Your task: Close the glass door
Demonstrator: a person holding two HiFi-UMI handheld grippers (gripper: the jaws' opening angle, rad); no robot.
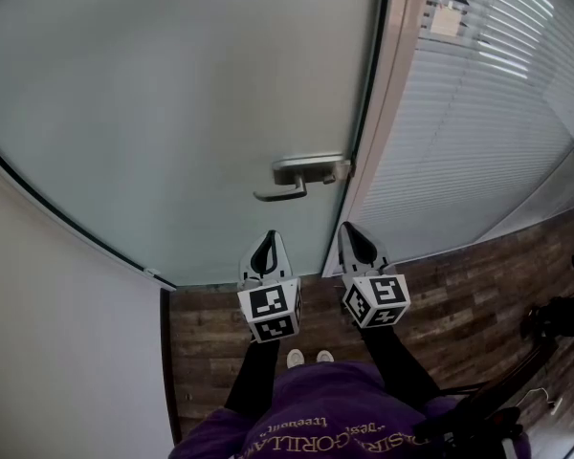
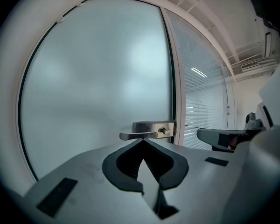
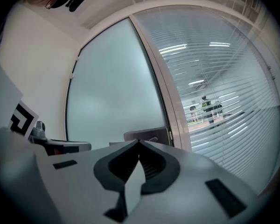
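Right hand-held gripper (image 3: 139,143) in front of half-hidden door handle (image 3: 152,135)

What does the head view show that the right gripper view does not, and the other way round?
Only the head view: the wooden floor, the person's shoes and purple top. Only the right gripper view: people standing beyond the blinds, and lit ceiling lamps. Both: the frosted glass door and the blinds beside it.

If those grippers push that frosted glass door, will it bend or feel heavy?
Probably stiff and fairly heavy: the door is one tall frosted glass pane. Its smooth face looks slippery, so the metal handle seems the surer spot to push.
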